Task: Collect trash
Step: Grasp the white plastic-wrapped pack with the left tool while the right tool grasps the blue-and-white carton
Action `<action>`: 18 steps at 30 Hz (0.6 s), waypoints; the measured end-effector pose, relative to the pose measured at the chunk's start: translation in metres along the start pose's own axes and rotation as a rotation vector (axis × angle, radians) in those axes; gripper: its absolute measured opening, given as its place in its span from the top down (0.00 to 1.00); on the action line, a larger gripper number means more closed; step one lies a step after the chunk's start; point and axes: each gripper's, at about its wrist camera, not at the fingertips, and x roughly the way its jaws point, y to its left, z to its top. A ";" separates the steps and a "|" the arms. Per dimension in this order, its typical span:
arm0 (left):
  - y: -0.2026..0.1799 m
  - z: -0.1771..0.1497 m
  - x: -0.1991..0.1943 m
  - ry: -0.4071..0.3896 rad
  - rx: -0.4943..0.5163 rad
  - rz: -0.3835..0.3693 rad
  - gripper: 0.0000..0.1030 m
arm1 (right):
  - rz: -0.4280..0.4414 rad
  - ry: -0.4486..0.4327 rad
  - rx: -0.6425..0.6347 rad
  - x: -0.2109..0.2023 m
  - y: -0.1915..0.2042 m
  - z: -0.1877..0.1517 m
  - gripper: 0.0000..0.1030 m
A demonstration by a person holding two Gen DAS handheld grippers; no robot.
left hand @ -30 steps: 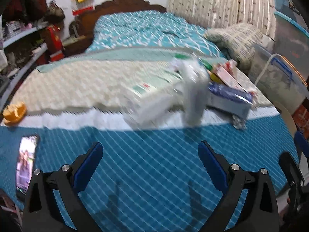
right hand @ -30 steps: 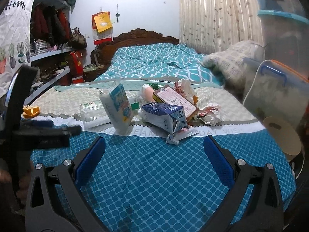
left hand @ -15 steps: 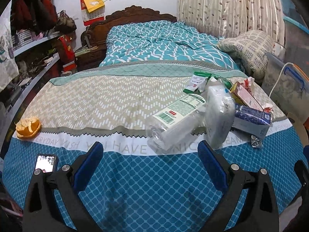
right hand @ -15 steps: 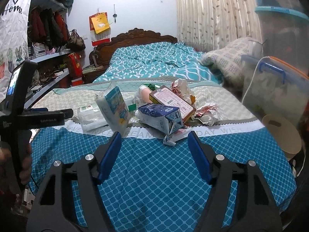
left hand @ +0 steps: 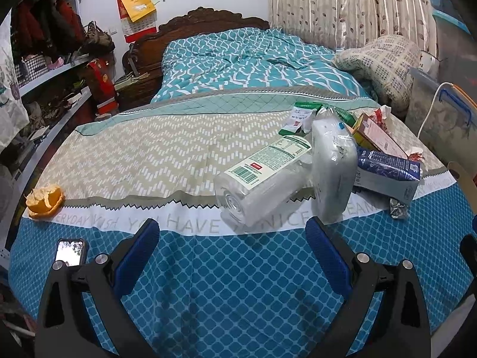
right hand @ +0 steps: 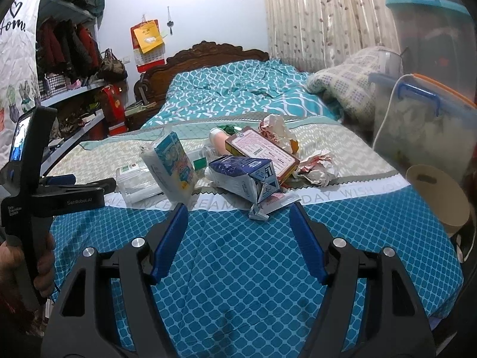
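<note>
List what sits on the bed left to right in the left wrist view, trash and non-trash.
Phone → orange peel → clear plastic bottle → white tissue pack → blue carton. The items behind the pack overlap too much to order.

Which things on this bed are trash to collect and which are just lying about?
Trash to collect: clear plastic bottle, tissue pack, blue carton, brown box, crumpled wrappers, orange peel.

Just lying about: phone, folded blanket, storage bin.
</note>
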 end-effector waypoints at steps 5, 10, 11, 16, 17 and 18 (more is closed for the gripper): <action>-0.004 0.000 0.001 0.006 0.009 -0.003 0.09 | -0.027 -0.021 -0.019 0.000 -0.003 0.006 0.31; -0.004 0.001 0.002 0.005 0.007 -0.005 0.09 | -0.103 -0.142 -0.150 -0.012 0.010 0.025 0.31; -0.003 0.001 0.002 0.005 0.005 -0.005 0.09 | -0.118 -0.177 -0.184 -0.016 0.014 0.031 0.31; 0.002 0.002 -0.001 -0.014 -0.011 -0.001 0.09 | -0.172 -0.415 -0.397 -0.048 0.046 0.065 0.31; 0.004 0.003 -0.003 -0.021 -0.016 0.003 0.09 | -0.180 -0.474 -0.449 -0.056 0.056 0.070 0.31; 0.007 0.002 -0.004 -0.028 -0.019 0.008 0.09 | -0.189 -0.528 -0.498 -0.063 0.065 0.073 0.31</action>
